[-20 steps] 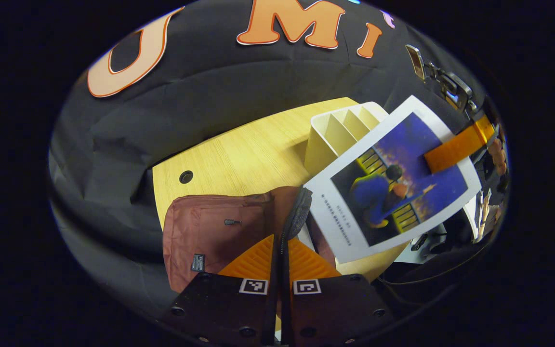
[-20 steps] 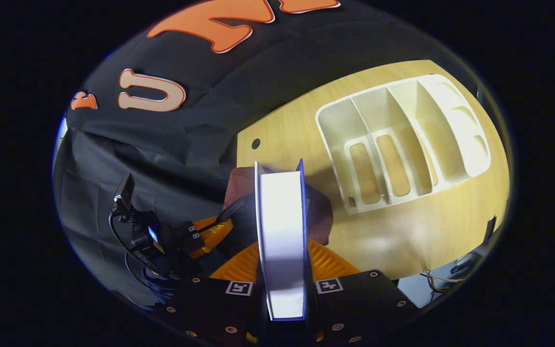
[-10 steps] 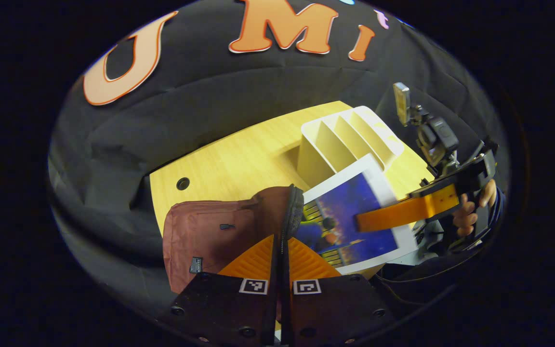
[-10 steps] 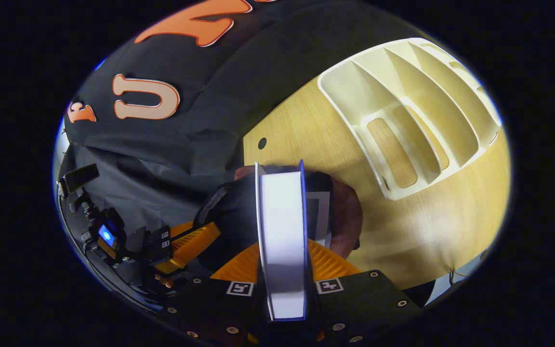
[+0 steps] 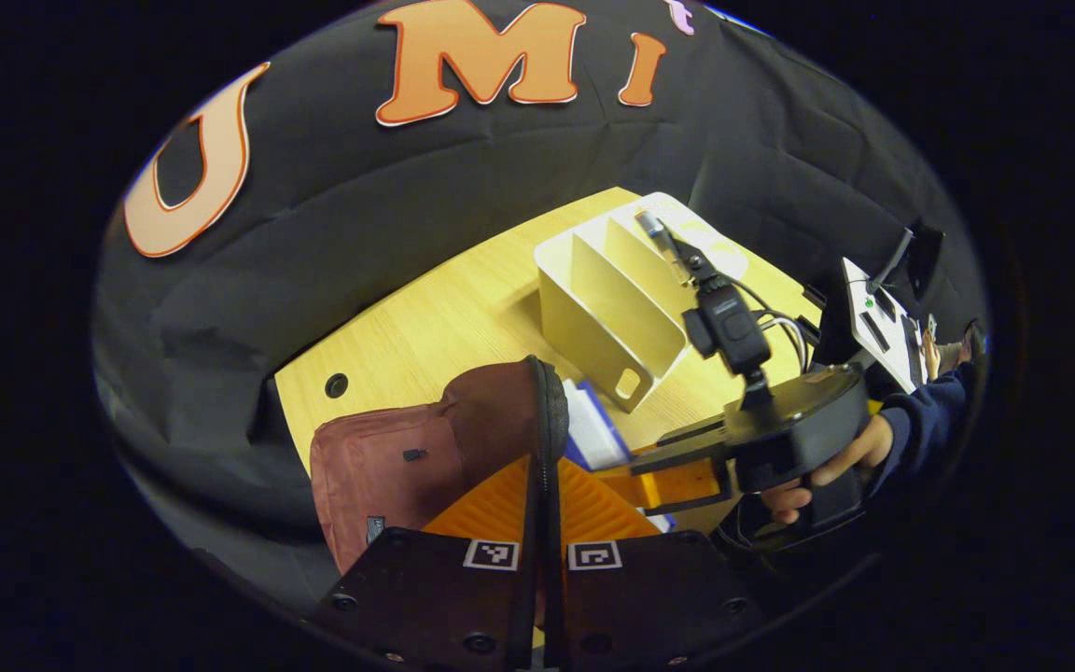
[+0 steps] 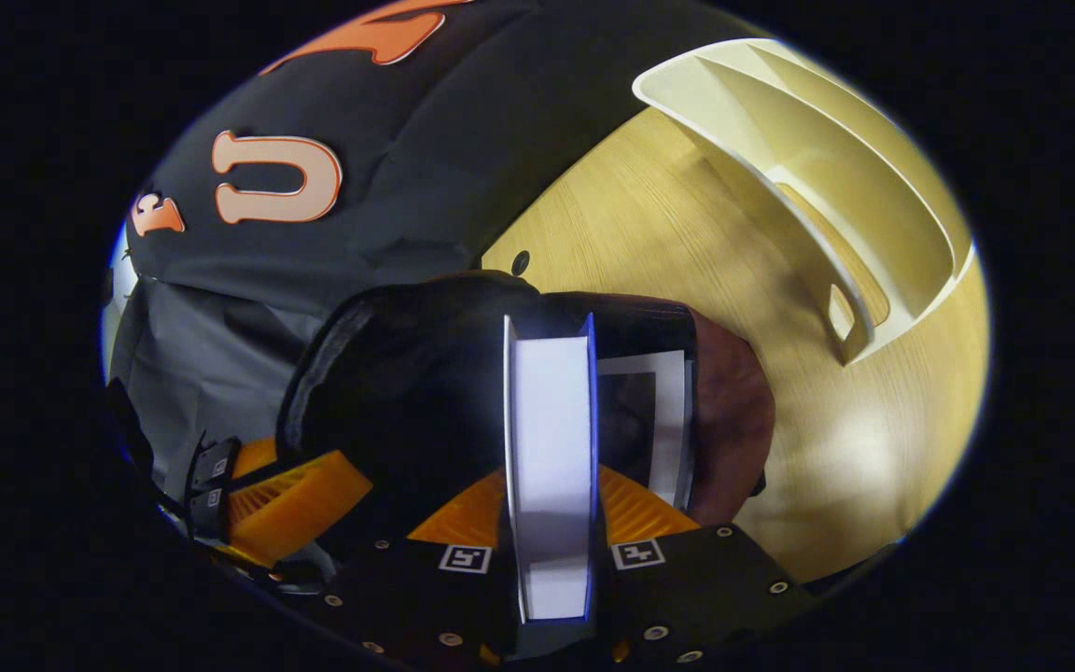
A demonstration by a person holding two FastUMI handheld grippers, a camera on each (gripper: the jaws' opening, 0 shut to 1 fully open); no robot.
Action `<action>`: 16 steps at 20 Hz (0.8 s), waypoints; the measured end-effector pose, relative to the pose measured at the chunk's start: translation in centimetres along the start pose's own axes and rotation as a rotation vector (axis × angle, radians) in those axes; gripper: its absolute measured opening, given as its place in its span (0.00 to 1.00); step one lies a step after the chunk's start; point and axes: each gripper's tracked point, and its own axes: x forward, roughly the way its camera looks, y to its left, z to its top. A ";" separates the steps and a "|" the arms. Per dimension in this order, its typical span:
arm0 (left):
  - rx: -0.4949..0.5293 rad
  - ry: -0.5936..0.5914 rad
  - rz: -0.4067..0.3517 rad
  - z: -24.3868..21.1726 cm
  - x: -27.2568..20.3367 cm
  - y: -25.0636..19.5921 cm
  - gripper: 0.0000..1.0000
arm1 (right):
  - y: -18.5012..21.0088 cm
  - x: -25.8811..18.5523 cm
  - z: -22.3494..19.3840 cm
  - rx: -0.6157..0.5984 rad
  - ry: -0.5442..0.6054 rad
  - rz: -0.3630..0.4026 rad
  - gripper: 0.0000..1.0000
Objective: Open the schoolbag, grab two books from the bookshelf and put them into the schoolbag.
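While the left gripper [image 5: 542,485] sits low in the left gripper view, its two fingers are pressed together on the dark padded rim of the schoolbag [image 5: 388,462], pinching that edge and holding it up. The maroon bag lies on the wooden table [image 5: 444,322], just ahead of and to the left of those fingers. To the right of the pinched rim, the book [image 5: 593,425] shows its white page edge and blue cover, slanting down beside the rim. Farther right, the right gripper [image 5: 663,467] reaches toward the book, level and pointing at the bag; a hand [image 5: 827,471] in a dark sleeve wraps the handle from below. Behind it, the cream bookshelf [image 5: 607,308] stands on the table, well apart from the bag.

Seen from the right gripper view, the right gripper [image 6: 551,523] is clamped on the book [image 6: 551,448], one finger on each cover, the white page edge facing the camera and running straight ahead. The far end of the book lies within the dark mouth of the schoolbag [image 6: 733,411]. Another book [image 6: 668,420] stands inside just to the right. At lower left, the left gripper [image 6: 286,495] holds the bag's rim. The bookshelf [image 6: 817,177] lies up and to the right on the table [image 6: 687,243].
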 end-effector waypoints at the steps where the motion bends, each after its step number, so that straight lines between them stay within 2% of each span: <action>1: 0.006 -0.003 -0.002 0.0 -0.1 -0.1 0.05 | 0.1 0.6 -0.1 0.004 0.002 0.003 0.32; 7: 0.007 -0.015 -0.005 0.6 -0.7 -0.2 0.05 | 0.5 4.6 0.0 0.001 -0.013 0.047 0.33; 8: 0.005 -0.018 -0.002 0.7 -0.6 0.0 0.05 | 0.6 5.0 -0.1 -0.002 -0.005 0.047 0.43; 9: -0.008 -0.017 0.004 0.6 -0.5 0.3 0.05 | 0.4 5.1 0.1 -0.013 -0.008 0.019 0.26; 10: -0.024 -0.022 0.006 0.6 -0.4 0.5 0.05 | -0.4 4.9 0.3 -0.052 -0.015 -0.033 0.40; 11: -0.043 -0.024 0.008 0.3 -0.4 0.8 0.05 | -1.4 4.5 0.7 -0.120 -0.027 -0.089 0.44; 12: -0.053 -0.026 0.004 0.1 -0.3 0.9 0.05 | -2.5 4.3 1.3 -0.198 -0.042 -0.140 0.40; 14: -0.070 -0.035 -0.013 -0.2 0.1 0.6 0.08 | -3.6 2.9 2.1 -0.305 -0.062 -0.228 0.75; 16: -0.078 -0.056 -0.051 0.0 0.5 -0.5 0.14 | -4.2 2.8 3.1 -0.378 -0.091 -0.281 0.89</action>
